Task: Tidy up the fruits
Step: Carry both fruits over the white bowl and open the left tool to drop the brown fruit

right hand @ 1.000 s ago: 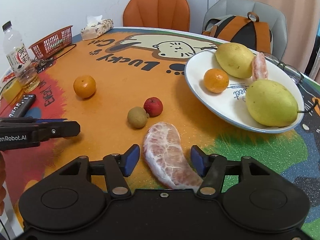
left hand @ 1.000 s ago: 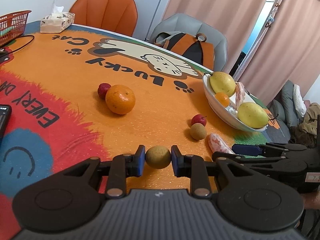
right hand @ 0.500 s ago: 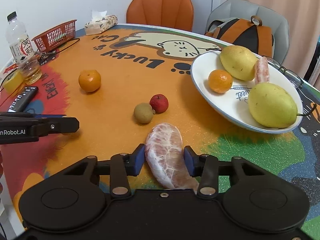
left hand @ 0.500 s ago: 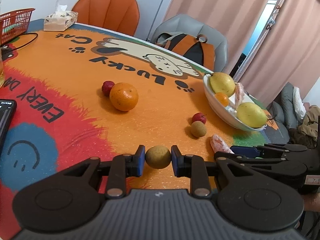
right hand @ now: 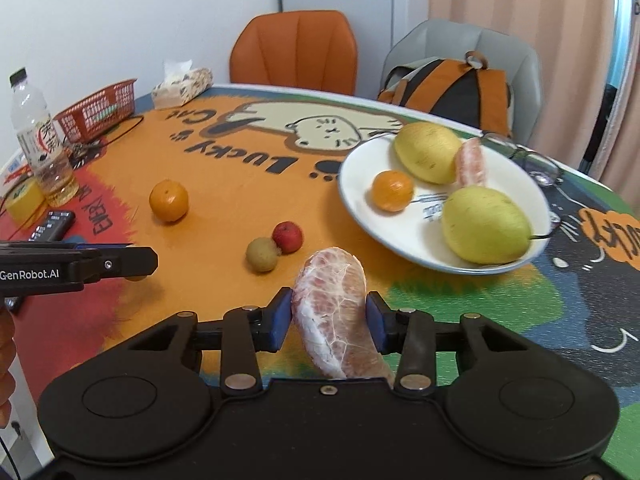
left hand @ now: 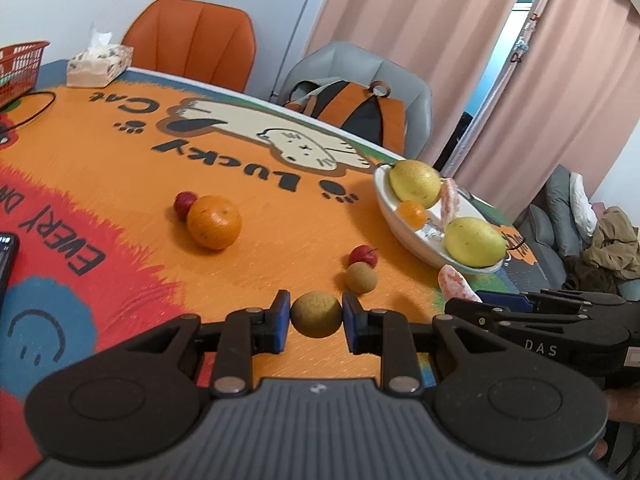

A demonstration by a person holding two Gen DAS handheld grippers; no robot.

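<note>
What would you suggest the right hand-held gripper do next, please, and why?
Probably carry the pomelo segment over to the white plate. The right hand-held gripper is shut on it, and the plate already holds another segment, with free space near the small orange.

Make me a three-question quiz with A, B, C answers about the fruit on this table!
1. Where is the small red fruit nearest the plate?
A. on the plate
B. on the table beside a brown fruit
C. in the red basket

2. How many fruits lie on the plate?
A. two
B. four
C. six

3. What does the right gripper hold?
A. a peeled pomelo segment
B. an orange
C. nothing

Answers: 1 B, it touches the brown fruit on the table. 2 B, two yellow fruits, one small orange, one pomelo piece. 3 A, both pads press its sides.
</note>
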